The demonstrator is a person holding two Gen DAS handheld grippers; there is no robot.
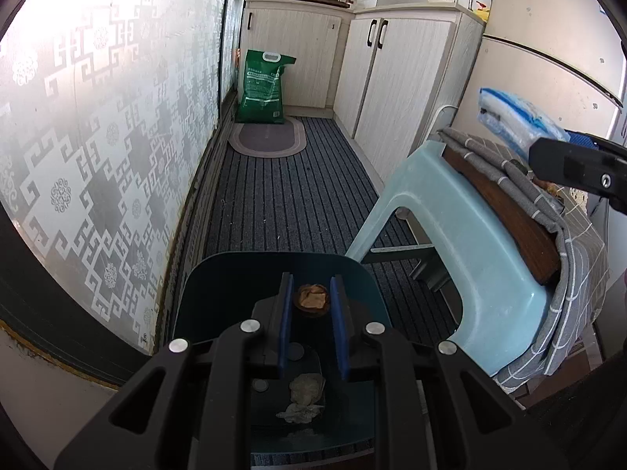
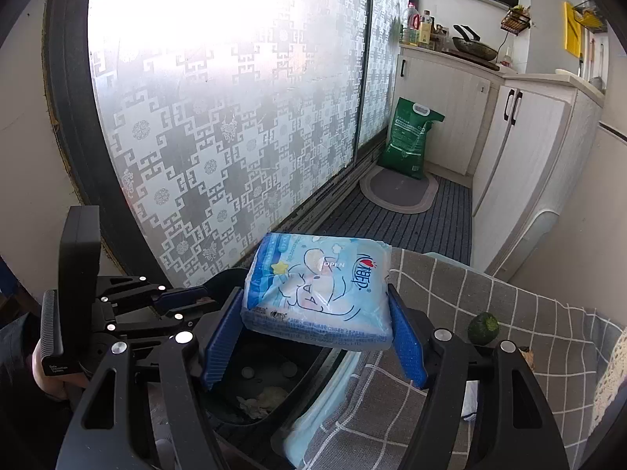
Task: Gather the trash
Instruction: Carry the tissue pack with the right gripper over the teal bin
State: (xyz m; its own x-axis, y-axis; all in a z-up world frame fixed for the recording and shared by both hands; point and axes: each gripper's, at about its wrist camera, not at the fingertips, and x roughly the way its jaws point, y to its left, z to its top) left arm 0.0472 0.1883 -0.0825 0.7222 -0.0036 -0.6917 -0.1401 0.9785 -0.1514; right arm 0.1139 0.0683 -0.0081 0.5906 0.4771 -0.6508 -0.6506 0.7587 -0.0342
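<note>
My left gripper hangs over a dark teal waste bin and is shut on a small brown scrap, which sits between its blue pads. Crumpled white tissue lies at the bottom of the bin. My right gripper is shut on a blue-and-white pack of tissues and holds it level above the bin's edge. The left gripper also shows in the right wrist view, to the left of the pack. In the left wrist view the pack is at the far right.
A light blue plastic stool with a wooden board and a grey checked cloth stands right of the bin. A green fruit lies on the cloth. A frosted sliding door runs along the left. A green sack, a mat and cabinets stand beyond.
</note>
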